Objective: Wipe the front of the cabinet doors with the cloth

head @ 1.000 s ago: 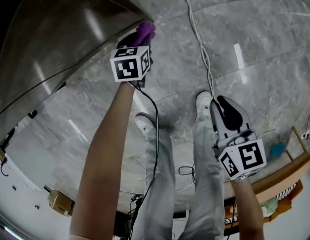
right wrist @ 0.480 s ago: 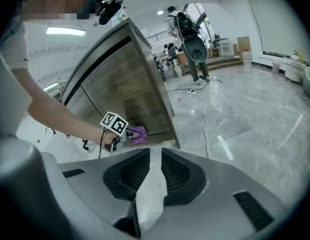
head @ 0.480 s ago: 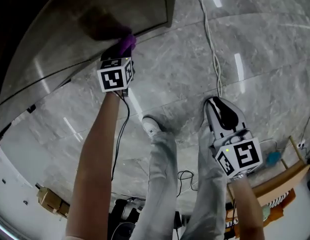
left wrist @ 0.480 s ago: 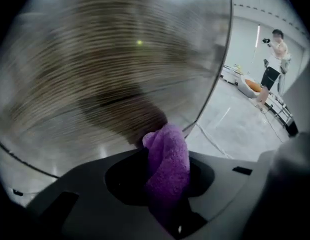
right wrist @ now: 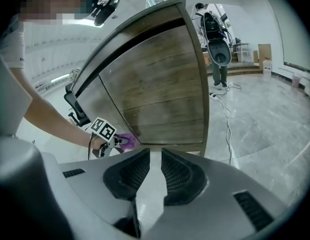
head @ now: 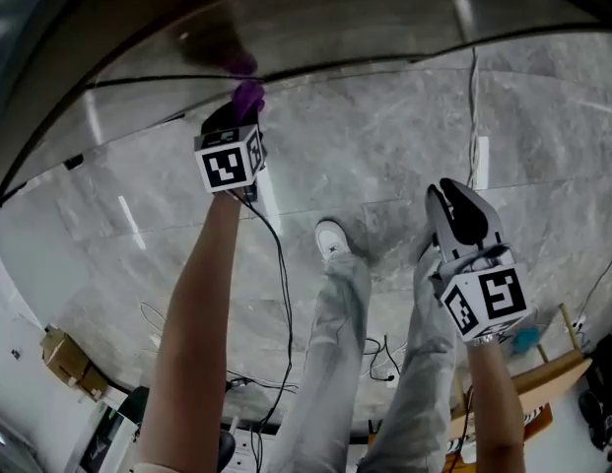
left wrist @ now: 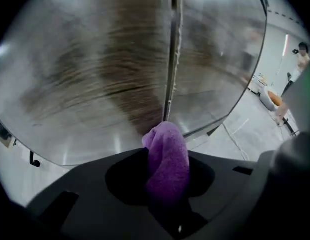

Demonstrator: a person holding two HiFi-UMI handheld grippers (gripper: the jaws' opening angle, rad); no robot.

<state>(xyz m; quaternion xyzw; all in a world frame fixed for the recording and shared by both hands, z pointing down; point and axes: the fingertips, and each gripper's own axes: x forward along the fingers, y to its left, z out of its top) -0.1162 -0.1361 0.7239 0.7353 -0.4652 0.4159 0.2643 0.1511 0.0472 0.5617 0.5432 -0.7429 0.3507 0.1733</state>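
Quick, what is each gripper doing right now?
Left gripper: closed on the purple cloth.
Right gripper: slightly open, holding nothing.

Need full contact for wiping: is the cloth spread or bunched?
Bunched: the cloth sticks out of the left gripper as a narrow wad, clamped between its jaws.

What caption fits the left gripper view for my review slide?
Left gripper, shut on a purple cloth, faces the seam between two cabinet doors.
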